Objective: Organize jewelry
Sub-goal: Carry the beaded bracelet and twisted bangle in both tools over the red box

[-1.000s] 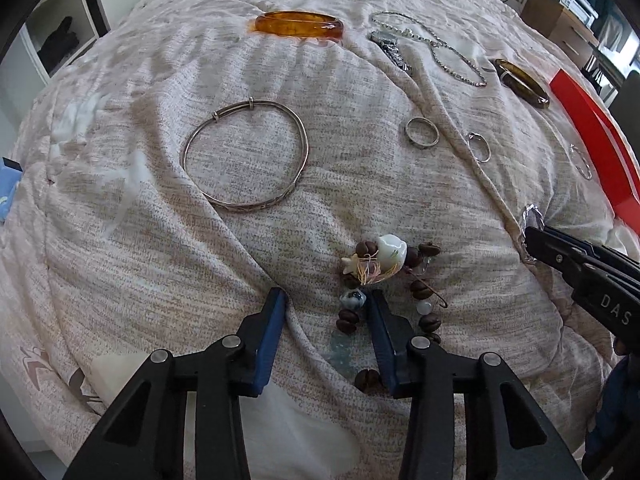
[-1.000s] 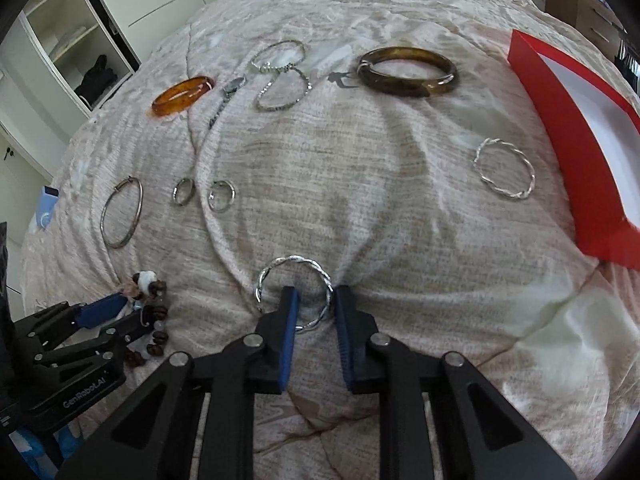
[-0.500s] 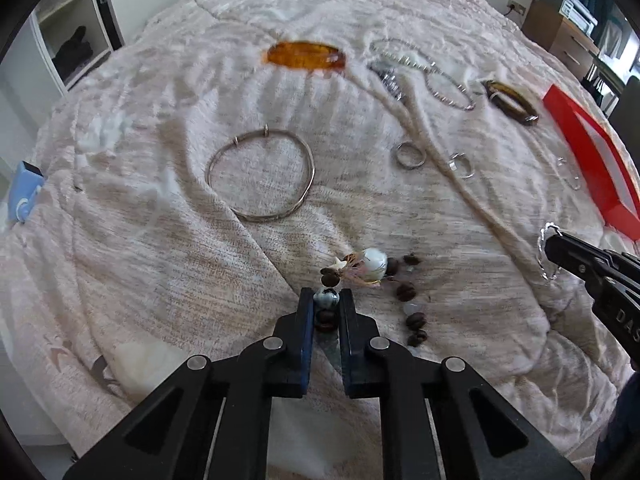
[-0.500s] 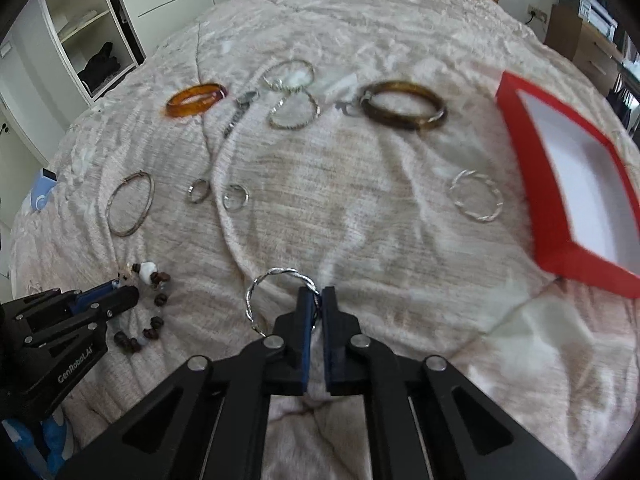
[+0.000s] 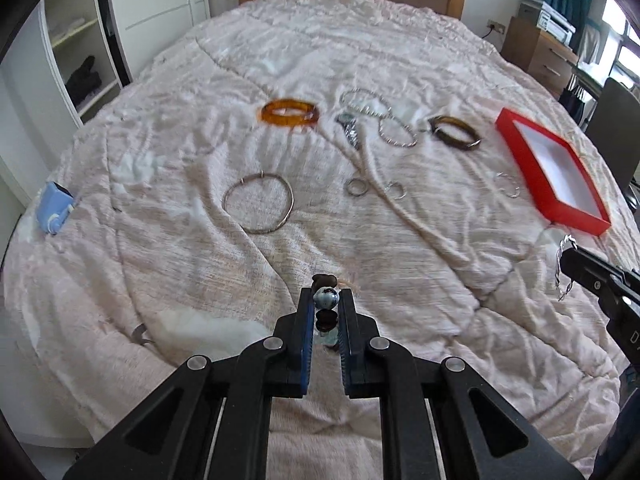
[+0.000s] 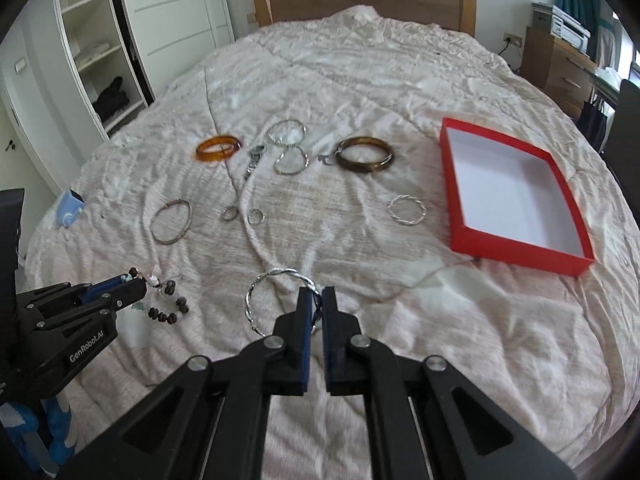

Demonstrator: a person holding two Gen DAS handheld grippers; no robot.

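Note:
My left gripper (image 5: 325,300) is shut on a brown bead bracelet (image 5: 325,298) with a blue-white bead, held above the quilt; it also shows in the right wrist view (image 6: 168,312), hanging from the left gripper (image 6: 138,282). My right gripper (image 6: 318,296) is shut on a twisted silver bangle (image 6: 276,276), lifted off the bed; it shows at the right edge of the left wrist view (image 5: 564,268). An open red box (image 6: 516,248) with a white inside lies on the bed to the right.
On the quilt lie an amber bangle (image 6: 218,148), a dark brown bangle (image 6: 364,154), a thin silver bangle (image 6: 172,222), two small rings (image 6: 230,214), silver chain bracelets (image 6: 288,136), another twisted silver bangle (image 6: 407,210). A blue object (image 5: 54,208) sits at the left edge.
Both grippers closed on their pieces and rose away from the bed: the left with the bead bracelet, the right with the twisted silver bangle.

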